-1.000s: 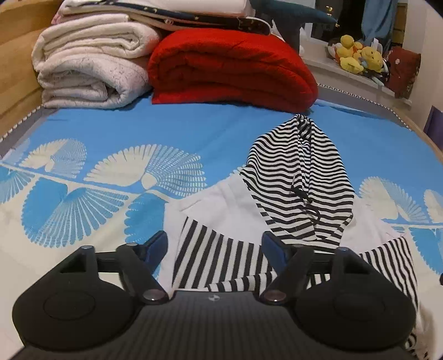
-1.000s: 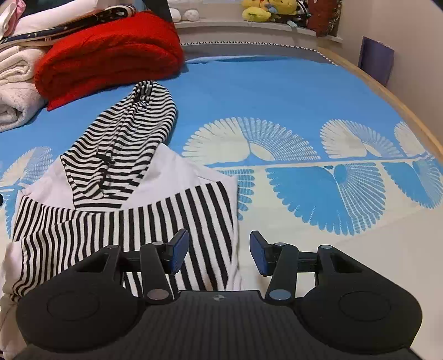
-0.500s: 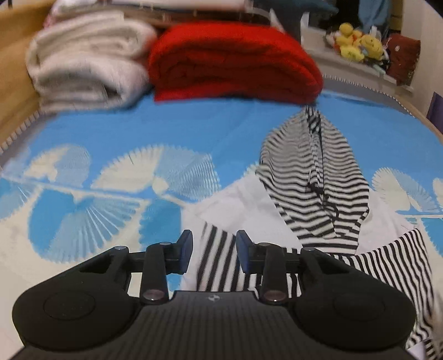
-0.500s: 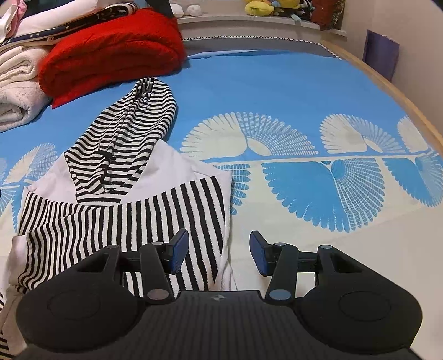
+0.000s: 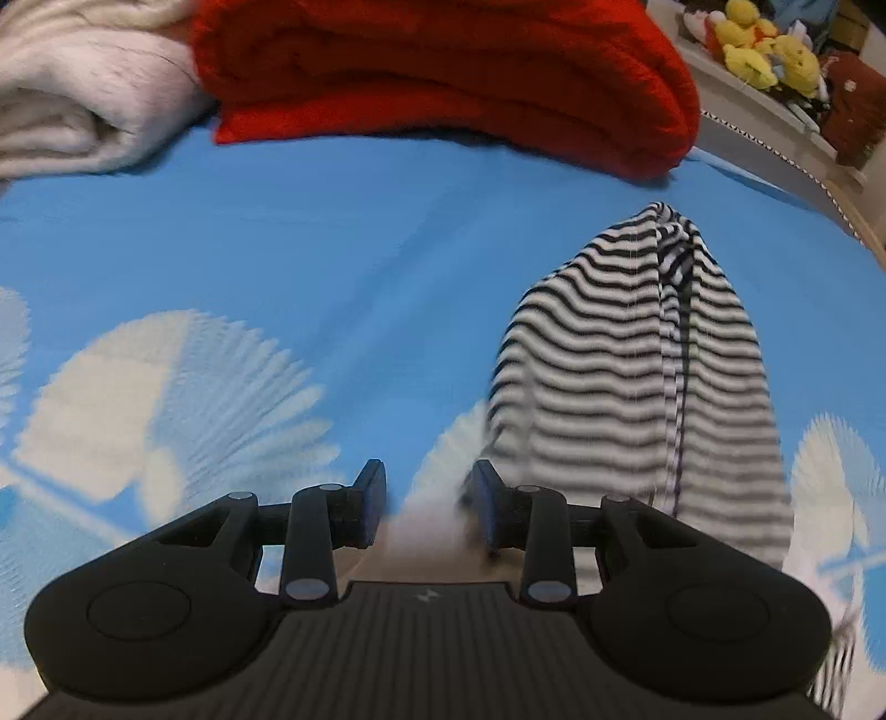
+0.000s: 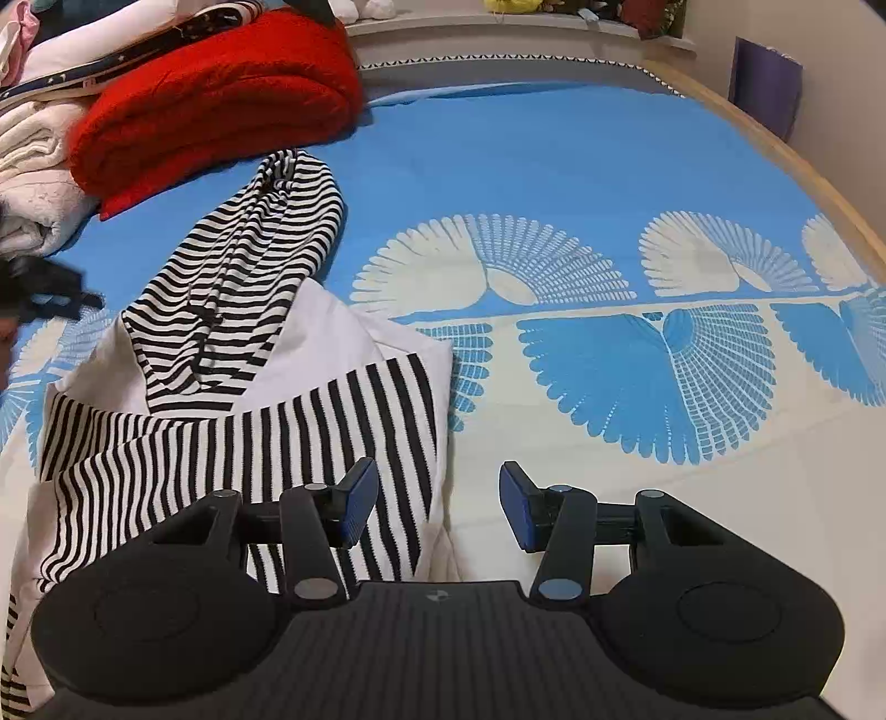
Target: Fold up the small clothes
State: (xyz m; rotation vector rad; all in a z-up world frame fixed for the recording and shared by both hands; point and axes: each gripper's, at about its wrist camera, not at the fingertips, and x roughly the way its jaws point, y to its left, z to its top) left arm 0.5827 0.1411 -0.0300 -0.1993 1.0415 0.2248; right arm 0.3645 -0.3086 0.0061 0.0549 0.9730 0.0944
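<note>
A small white hoodie lies flat on the blue patterned sheet, its striped hood (image 6: 249, 260) pointing to the far side and a striped sleeve (image 6: 249, 443) folded across the body. My right gripper (image 6: 437, 487) is open over the hoodie's right edge, with its left finger above the sleeve and its right finger above bare sheet. My left gripper (image 5: 426, 487) hovers left of the hood (image 5: 637, 360), jaws narrowly apart. Blurred white cloth shows through the gap and nothing is gripped. The right wrist view shows it as a dark blur (image 6: 44, 288) at the far left.
A folded red blanket (image 5: 443, 72) and rolled white blankets (image 5: 83, 94) are stacked at the far end of the bed. Plush toys (image 5: 769, 50) sit on a ledge behind. The bed's wooden rim (image 6: 803, 166) and a purple bag (image 6: 767, 88) lie to the right.
My left gripper narrowed its jaws, then swept forward from the hoodie's near left corner to beside the hood. The hoodie stayed in place. The right gripper crept slightly to the right.
</note>
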